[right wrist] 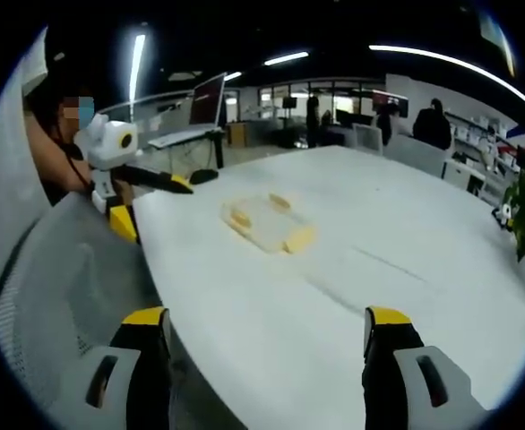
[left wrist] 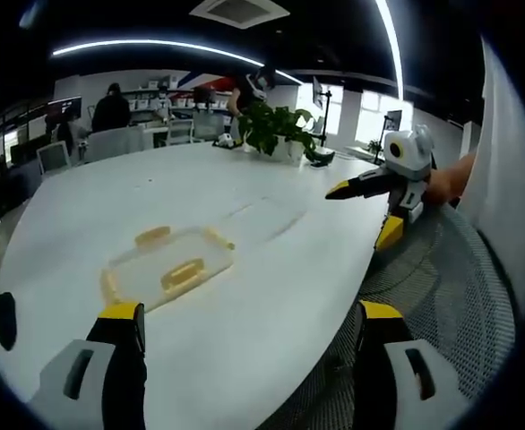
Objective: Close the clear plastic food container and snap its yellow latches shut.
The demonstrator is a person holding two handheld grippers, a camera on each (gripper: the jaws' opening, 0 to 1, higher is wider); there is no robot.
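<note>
The clear plastic food container (left wrist: 168, 266) lies flat on the white table (left wrist: 245, 305), lid on. Yellow latches (left wrist: 183, 272) line its sides. In the right gripper view it (right wrist: 267, 224) sits near the table's edge.

no readable text, labels or signs

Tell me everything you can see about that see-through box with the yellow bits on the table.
The container is a flat, rectangular box of clear plastic with yellow latches along its sides. It lies flat on the white table, apart from both grippers, with nothing touching it but the tabletop. It looks empty, and the table shows through it. The right gripper view shows it from the other side. Whether the lid is on and the latches snapped cannot be told.
</note>
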